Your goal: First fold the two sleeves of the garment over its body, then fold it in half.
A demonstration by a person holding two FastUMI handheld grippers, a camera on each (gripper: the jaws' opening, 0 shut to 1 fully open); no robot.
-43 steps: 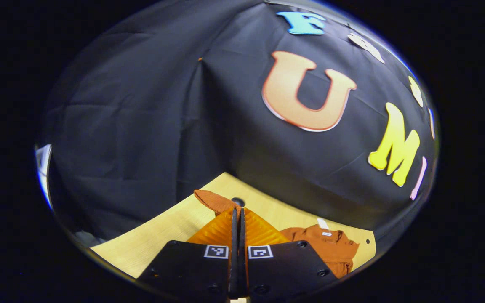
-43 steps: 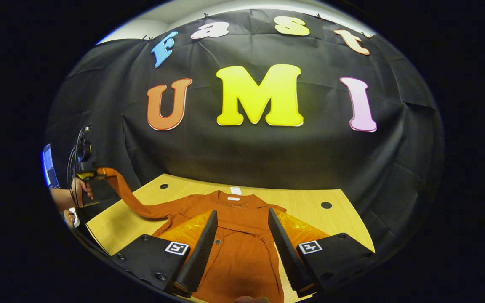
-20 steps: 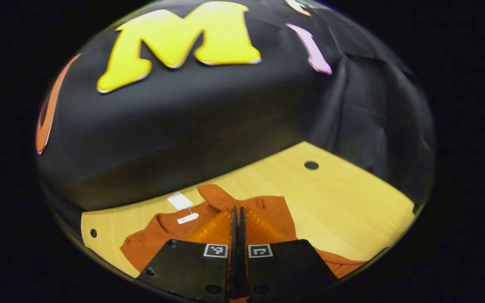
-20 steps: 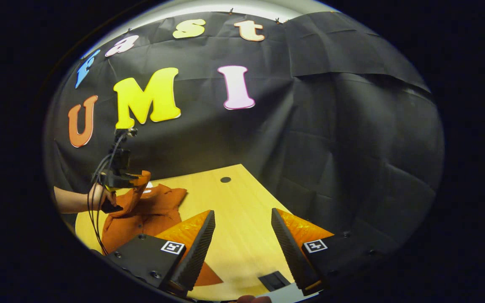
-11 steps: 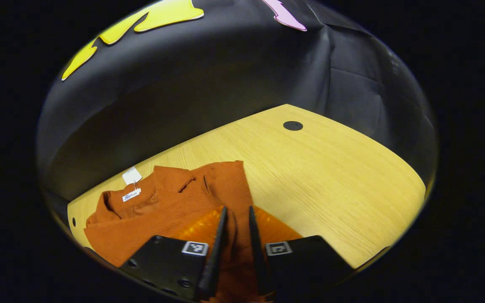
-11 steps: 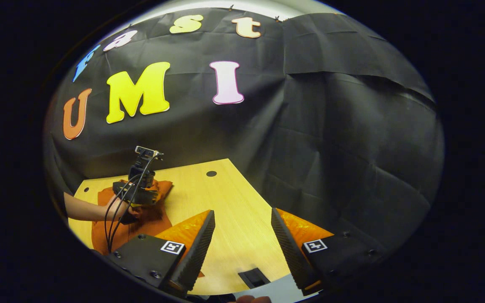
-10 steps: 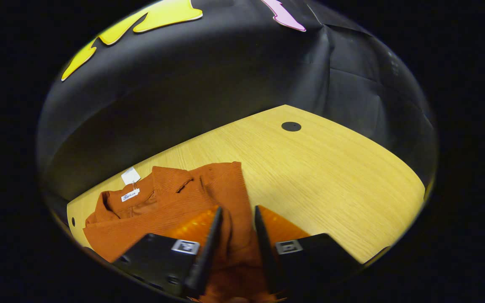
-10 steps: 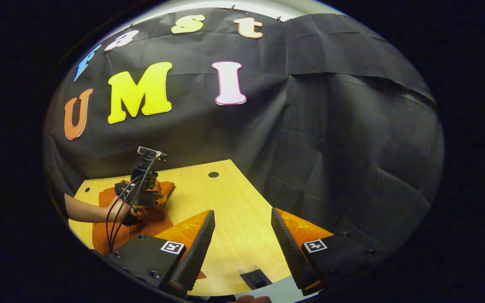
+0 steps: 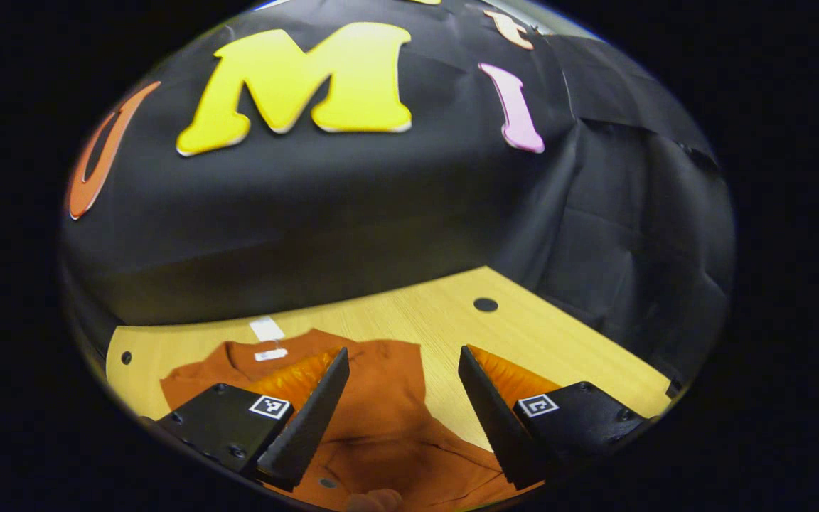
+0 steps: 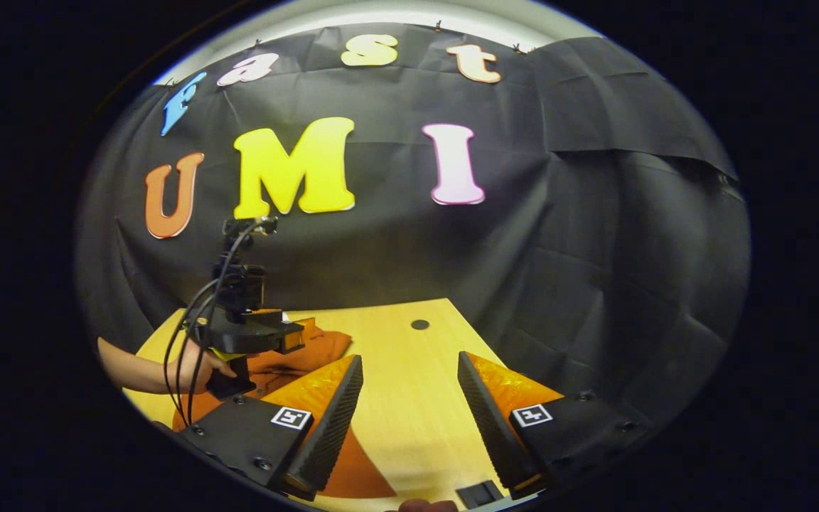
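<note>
The rust-orange garment lies on the wooden table, its collar and white tag toward the wall. One sleeve lies folded across its body. My left gripper hovers open just above the garment, nothing between its fingers. In the right gripper view a hand holds that left gripper over the garment at the left. My right gripper stands open over bare table to the garment's right, holding nothing; a corner of the cloth shows under its left finger.
The table has small round dark holes near its far edge. The black cloth wall closes the back and right side. A small dark object sits at the table's near edge.
My left gripper carried the sleeve over the garment's body, opened, let it go and rose. The right gripper stayed open and turned slightly back toward the garment.
</note>
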